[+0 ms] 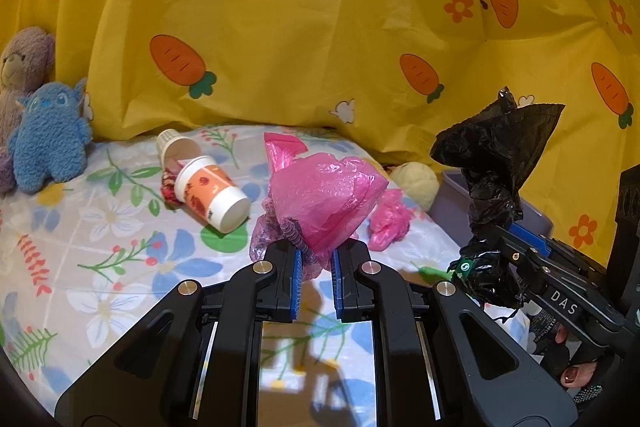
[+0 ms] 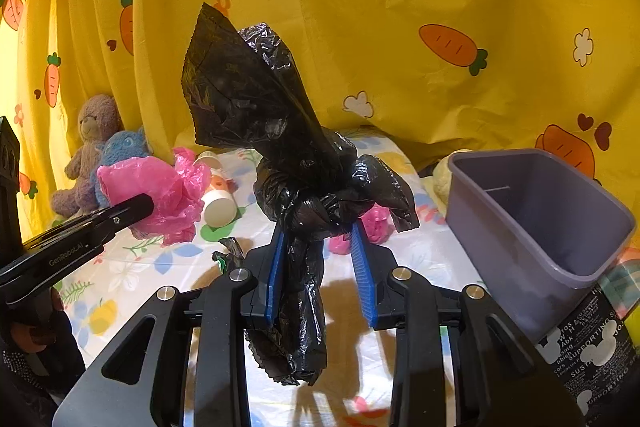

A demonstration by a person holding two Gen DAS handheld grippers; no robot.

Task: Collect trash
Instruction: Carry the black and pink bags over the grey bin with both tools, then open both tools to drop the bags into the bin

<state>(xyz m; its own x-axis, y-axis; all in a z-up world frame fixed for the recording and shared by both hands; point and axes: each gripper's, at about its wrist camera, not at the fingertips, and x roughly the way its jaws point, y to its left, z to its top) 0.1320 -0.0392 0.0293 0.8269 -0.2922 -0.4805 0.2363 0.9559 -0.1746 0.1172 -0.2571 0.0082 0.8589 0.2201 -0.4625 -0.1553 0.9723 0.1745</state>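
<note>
My left gripper point(image 1: 316, 251) is shut on a crumpled pink plastic bag point(image 1: 324, 199) and holds it above the floral bedsheet. It also shows in the right wrist view point(image 2: 156, 191). My right gripper point(image 2: 320, 239) is shut on a knotted black plastic bag point(image 2: 276, 131), which sticks up between its blue pads; the bag also shows in the left wrist view point(image 1: 496, 163). A second pink bag scrap point(image 1: 390, 219) lies on the sheet. Two paper cups point(image 1: 212, 195) lie on their sides with a red wrapper beside them. A purple bin point(image 2: 536, 223) stands at the right, open side up.
A purple bear point(image 1: 24, 67) and a blue plush point(image 1: 48, 139) sit at the back left. A cream plush point(image 1: 416, 183) lies beside the bin. A yellow carrot-print curtain point(image 1: 320, 27) hangs behind the bed. A small green scrap point(image 1: 432, 271) lies on the sheet.
</note>
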